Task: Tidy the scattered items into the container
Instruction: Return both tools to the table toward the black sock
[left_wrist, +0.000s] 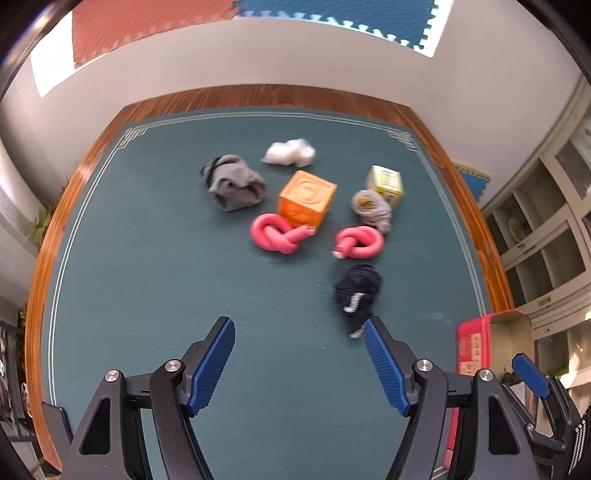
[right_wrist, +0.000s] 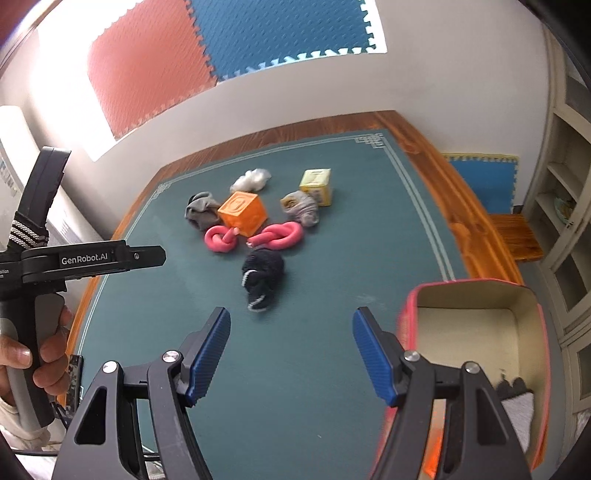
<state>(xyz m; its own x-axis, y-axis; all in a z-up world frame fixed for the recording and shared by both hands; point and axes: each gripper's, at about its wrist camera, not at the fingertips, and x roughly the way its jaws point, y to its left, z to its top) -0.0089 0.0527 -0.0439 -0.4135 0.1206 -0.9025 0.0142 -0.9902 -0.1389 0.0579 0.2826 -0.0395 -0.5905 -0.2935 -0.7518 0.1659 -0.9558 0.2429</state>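
Both tools are held spread wide with nothing between their blue pads: the right tool (right_wrist: 291, 350) and the left tool (left_wrist: 299, 363) are poised above the green mat on the tabletop (left_wrist: 424, 110). Straight ahead of both, and nearest to them, lies the black sock (right_wrist: 263, 277), bundled with its long axis running roughly away from the tools; in the right wrist view it sits almost centred between the pads, while in the left wrist view it is seen just off the right-hand pad, so the right tool is judged the better placed for it. Beyond the sock are found two pink knotted tubes (right_wrist: 275, 236), an orange cube (right_wrist: 243, 213), a grey sock (right_wrist: 201, 212), a second grey bundle (right_wrist: 301, 206), a yellow box (right_wrist: 317, 184) and a white wad (right_wrist: 251, 179). The red container (right_wrist: 476, 295) stands open just to the right of the right tool; something grey, possibly a sock, is glimpsed in its near corner, though blur leaves this uncertain.
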